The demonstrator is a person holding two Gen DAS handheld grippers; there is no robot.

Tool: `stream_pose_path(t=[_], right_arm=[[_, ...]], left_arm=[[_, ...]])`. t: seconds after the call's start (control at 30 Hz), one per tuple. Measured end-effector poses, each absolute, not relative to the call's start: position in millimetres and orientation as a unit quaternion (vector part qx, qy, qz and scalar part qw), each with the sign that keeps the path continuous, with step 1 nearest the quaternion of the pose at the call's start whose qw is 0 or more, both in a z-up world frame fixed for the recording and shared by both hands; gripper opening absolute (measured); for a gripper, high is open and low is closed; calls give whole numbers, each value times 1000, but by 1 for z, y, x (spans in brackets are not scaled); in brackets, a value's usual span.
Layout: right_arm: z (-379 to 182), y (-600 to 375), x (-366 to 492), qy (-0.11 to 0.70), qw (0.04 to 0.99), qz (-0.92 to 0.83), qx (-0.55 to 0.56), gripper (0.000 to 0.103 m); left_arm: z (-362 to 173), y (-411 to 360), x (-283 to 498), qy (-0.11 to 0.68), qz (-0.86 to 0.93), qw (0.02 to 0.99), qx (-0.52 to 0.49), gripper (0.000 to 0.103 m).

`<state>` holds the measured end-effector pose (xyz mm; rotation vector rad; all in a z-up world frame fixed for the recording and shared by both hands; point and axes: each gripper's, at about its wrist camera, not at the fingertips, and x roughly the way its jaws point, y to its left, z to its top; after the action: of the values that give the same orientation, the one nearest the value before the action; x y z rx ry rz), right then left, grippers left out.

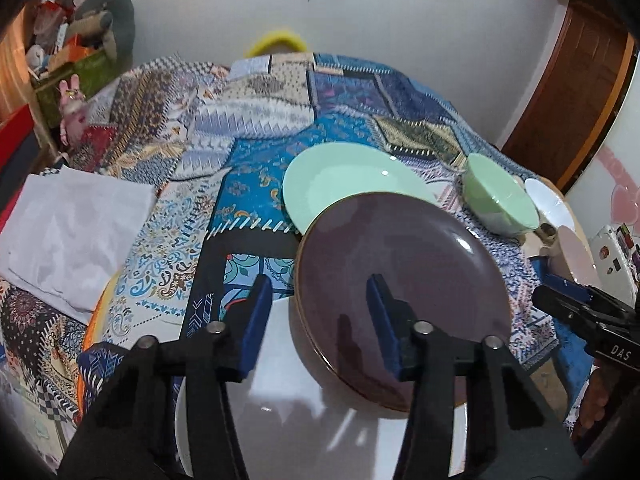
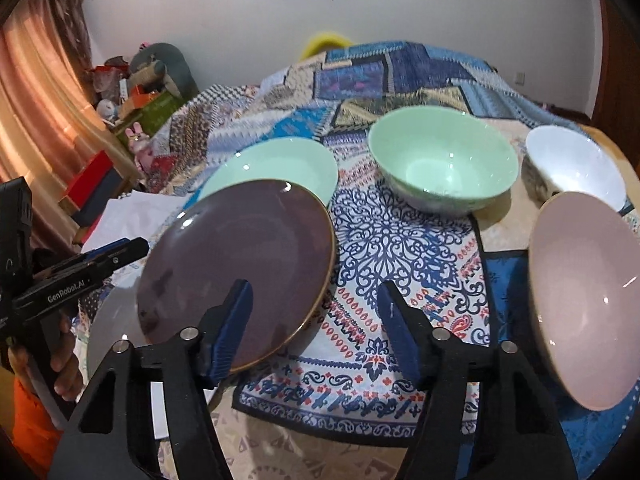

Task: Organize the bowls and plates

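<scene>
A dark purple plate point(image 1: 400, 280) lies tilted on a white plate point(image 1: 304, 432), its far rim over a mint green plate point(image 1: 340, 176). My left gripper point(image 1: 316, 316) is open, its fingers astride the purple plate's near left rim. In the right wrist view the purple plate point(image 2: 236, 268) sits left of centre, with the mint plate point(image 2: 288, 164) behind it. A green bowl point(image 2: 444, 164), a white bowl point(image 2: 572, 164) and a pink bowl point(image 2: 588, 300) stand to the right. My right gripper point(image 2: 316, 312) is open and empty over the patterned cloth.
The table is covered with patchwork cloths point(image 1: 248, 128). A folded white cloth point(image 1: 68, 232) lies at the left. A cluttered shelf point(image 1: 60, 52) stands at the far left, a wooden door point(image 1: 576, 92) at the right. The right gripper point(image 1: 588, 316) shows in the left view.
</scene>
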<state>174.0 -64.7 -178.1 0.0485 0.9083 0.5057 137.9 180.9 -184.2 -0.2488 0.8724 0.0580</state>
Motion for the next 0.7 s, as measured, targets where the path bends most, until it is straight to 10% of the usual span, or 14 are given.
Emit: stream_pose_path(t=[0.7], right_arm=[[-205, -43, 197, 488, 834, 256, 25, 29]], left_arm=[[-216, 201, 182, 505, -30, 847, -162, 25]])
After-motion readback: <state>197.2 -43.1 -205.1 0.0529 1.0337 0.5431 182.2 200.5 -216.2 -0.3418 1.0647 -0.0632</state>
